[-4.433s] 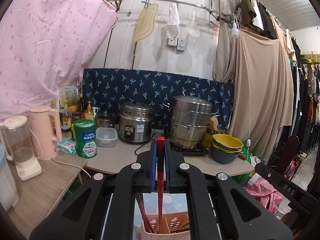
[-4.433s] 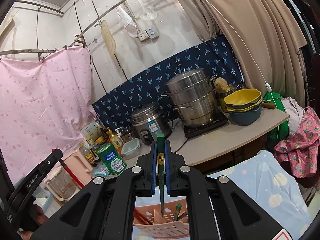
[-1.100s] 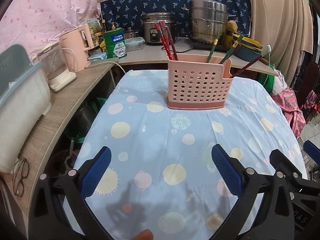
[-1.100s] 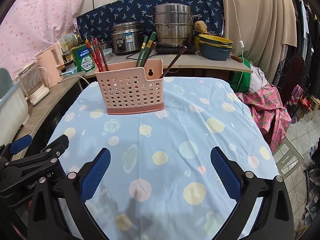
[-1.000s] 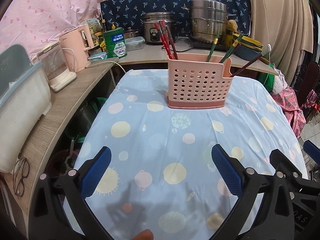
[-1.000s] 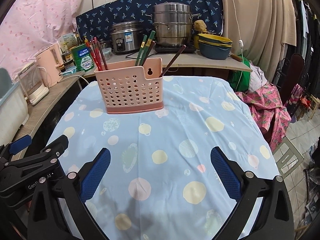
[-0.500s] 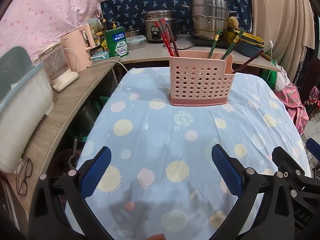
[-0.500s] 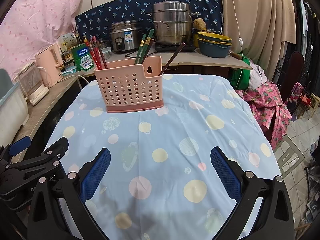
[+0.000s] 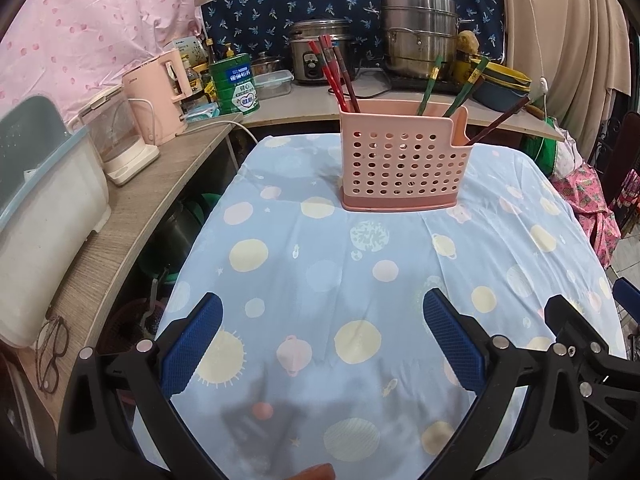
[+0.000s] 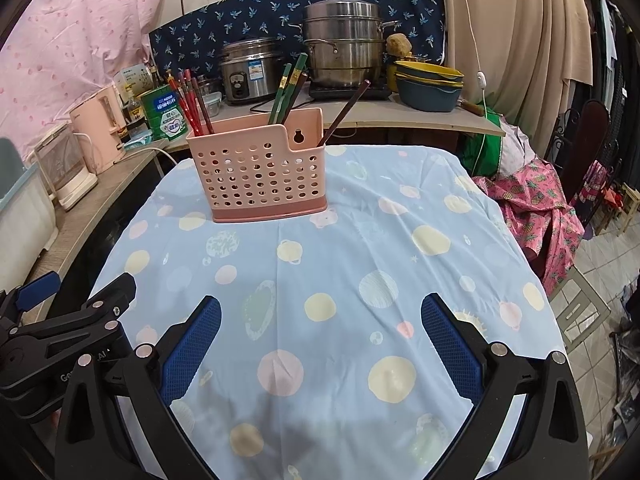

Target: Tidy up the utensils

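Note:
A pink perforated utensil basket (image 9: 402,168) stands at the far end of the table, also in the right wrist view (image 10: 260,172). Red chopsticks (image 9: 338,78) lean in its left section, green chopsticks (image 9: 448,88) in the middle, and a dark brown chopstick (image 9: 498,122) sticks out to the right. My left gripper (image 9: 320,340) is open and empty, low over the near part of the table. My right gripper (image 10: 320,340) is open and empty beside it. The left gripper's body shows at the right view's left edge (image 10: 60,332).
The table has a blue cloth with pastel dots (image 10: 340,280). A wooden counter on the left holds a pink kettle (image 9: 158,96), a blender (image 9: 120,140) and a white box (image 9: 44,208). A back counter holds a rice cooker (image 9: 316,46), steel steamer (image 9: 420,32) and bowls (image 10: 428,80).
Earlier each gripper was shut on a chopstick over the basket. Both now stand open and empty, pulled back to the near side. Over the last second both shifted only slightly.

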Demonstrator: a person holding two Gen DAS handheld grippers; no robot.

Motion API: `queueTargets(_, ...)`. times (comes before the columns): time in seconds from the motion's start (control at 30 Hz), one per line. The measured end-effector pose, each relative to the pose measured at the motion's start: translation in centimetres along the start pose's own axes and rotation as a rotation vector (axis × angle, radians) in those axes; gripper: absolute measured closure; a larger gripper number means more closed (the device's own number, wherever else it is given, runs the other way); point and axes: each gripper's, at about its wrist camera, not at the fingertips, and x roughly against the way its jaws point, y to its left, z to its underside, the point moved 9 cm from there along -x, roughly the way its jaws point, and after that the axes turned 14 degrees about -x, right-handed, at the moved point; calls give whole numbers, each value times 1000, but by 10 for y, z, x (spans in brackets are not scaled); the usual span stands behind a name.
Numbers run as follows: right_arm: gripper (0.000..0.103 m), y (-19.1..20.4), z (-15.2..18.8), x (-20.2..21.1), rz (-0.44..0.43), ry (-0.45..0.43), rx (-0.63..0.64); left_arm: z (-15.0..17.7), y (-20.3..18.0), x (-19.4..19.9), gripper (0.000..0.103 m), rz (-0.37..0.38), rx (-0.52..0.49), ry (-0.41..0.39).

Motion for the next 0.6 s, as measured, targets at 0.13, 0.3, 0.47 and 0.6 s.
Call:
queueTargets(0.13, 6, -1, 0, 0, -1, -1, -5, -1, 0, 1, 7, -2, 0, -4)
queueTargets(0.3, 6, -1, 1, 0, -1, 0, -7, -1, 0, 1, 7, -3, -2, -2)
queueTargets(0.47, 6, -1, 2, -1, 0, 3, -9, -1, 0, 1, 7, -6, -3, -1)
queueTargets(0.6, 6, -1, 3, -2, 2, 6, -10, 0, 0, 1, 7, -6, -3, -1)
